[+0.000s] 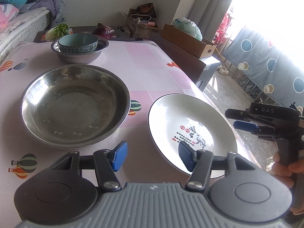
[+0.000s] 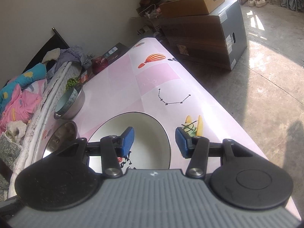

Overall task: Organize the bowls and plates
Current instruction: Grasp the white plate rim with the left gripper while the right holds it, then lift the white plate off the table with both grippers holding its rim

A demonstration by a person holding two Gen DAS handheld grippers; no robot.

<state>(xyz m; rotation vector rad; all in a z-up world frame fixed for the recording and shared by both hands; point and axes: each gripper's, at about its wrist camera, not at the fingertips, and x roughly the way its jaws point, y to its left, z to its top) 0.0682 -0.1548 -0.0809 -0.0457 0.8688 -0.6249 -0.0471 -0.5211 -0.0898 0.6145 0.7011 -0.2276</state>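
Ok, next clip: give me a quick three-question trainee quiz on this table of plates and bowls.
1. True or false: the teal bowl sits inside a small steel bowl.
2. Which dish lies nearest the table's right edge in the left wrist view? A) large steel basin B) white plate C) teal bowl
3. Fill in: the jaws of the right gripper are ____, gripping nothing.

Key
1. True.
2. B, the white plate; the large steel basin lies to its left.
3. Open, with one blue pad over the plate and the other outside its rim.
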